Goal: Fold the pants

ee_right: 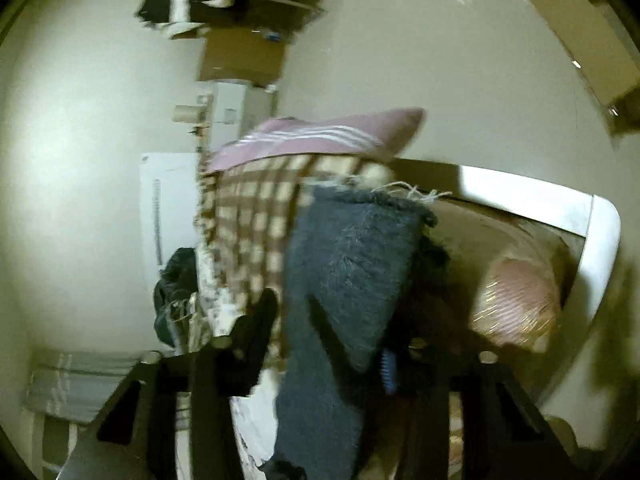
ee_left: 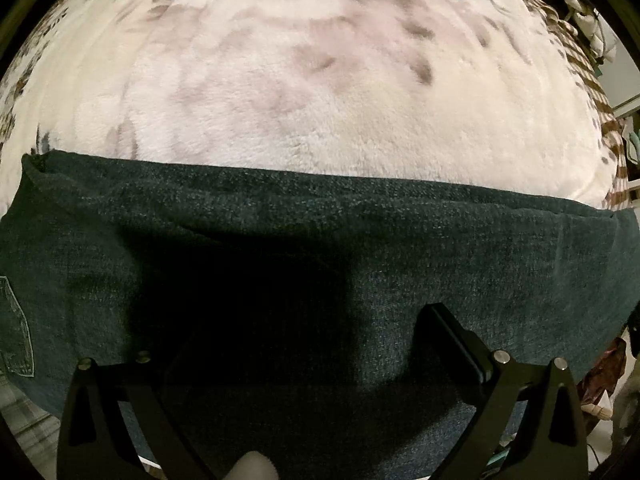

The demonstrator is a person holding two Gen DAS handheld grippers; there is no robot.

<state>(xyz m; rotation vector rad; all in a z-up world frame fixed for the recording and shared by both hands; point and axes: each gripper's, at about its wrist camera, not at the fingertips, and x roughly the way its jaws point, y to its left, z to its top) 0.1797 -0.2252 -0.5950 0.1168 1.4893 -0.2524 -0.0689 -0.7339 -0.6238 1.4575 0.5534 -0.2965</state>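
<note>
Left wrist view: the left gripper (ee_left: pixel 304 332) hangs with its two black fingers spread wide apart and nothing between them. Directly under and ahead of it the dark blue-grey denim pants (ee_left: pixel 320 248) lie flat in a wide band, a stitched pocket showing at the far left. Beyond the pants' far edge spreads the cream fleece blanket with grey and brown blotches (ee_left: pixel 320 92).

Right wrist view, blurred and tilted: the right gripper (ee_right: pixel 344 320) is clamped on a frayed leg end of the same pants (ee_right: pixel 344 264), which hangs between its fingers. Behind the fabric sit a brown-and-cream checked cloth (ee_right: pixel 248 216) and a pink pillow with white stripes (ee_right: pixel 320 136); right of the gripper runs a white bed frame (ee_right: pixel 600 240).
</note>
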